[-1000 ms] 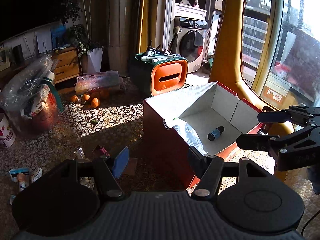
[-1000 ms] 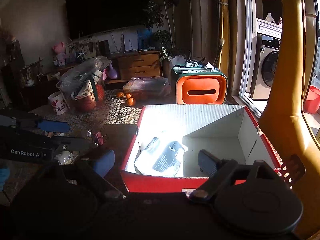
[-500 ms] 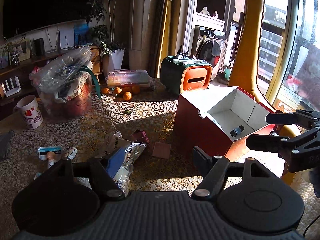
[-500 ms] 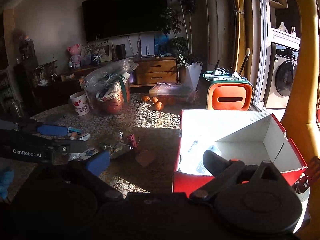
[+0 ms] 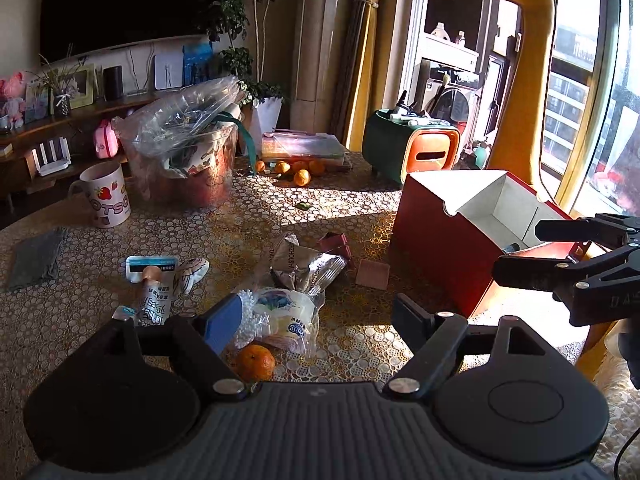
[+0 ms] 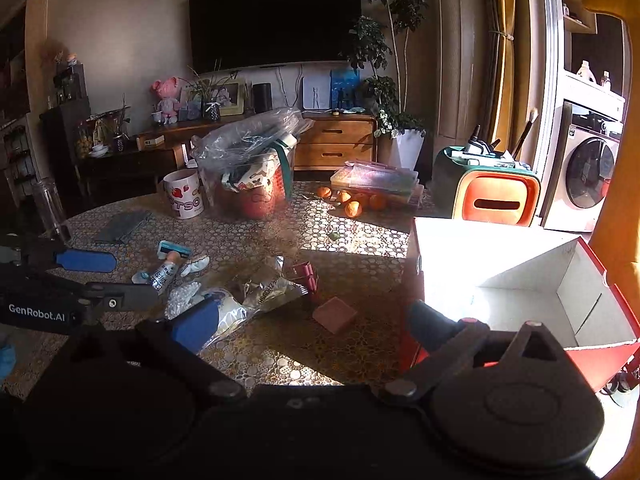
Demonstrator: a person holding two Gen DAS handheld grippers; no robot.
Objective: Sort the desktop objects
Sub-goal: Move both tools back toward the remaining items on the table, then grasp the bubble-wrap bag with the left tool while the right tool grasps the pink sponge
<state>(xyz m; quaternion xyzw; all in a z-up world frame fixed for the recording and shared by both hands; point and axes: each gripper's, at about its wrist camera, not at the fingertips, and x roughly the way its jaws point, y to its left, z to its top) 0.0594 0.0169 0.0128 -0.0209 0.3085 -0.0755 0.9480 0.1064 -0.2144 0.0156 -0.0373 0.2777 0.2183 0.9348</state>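
Both pairs of tongs were seen empty above the desk (image 5: 72, 320), and a fresh pick was judged to be the step in hand. The left tongs (image 5: 316, 316) were caught with jaws opening and nothing between them; just ahead of and below them a white wrapped packet (image 5: 286, 318) and a mandarin (image 5: 256, 361) were lying, with a crumpled foil bag (image 5: 304, 270) a little beyond. The right tongs (image 6: 312, 322) were held wide apart and bare, with a small pink block (image 6: 334, 314) just ahead of them and the red box (image 6: 520, 280) to their right, its open top facing up. For the next move, a descent over one loose item and a firm closing would be called for, then a carry rightward to the box.
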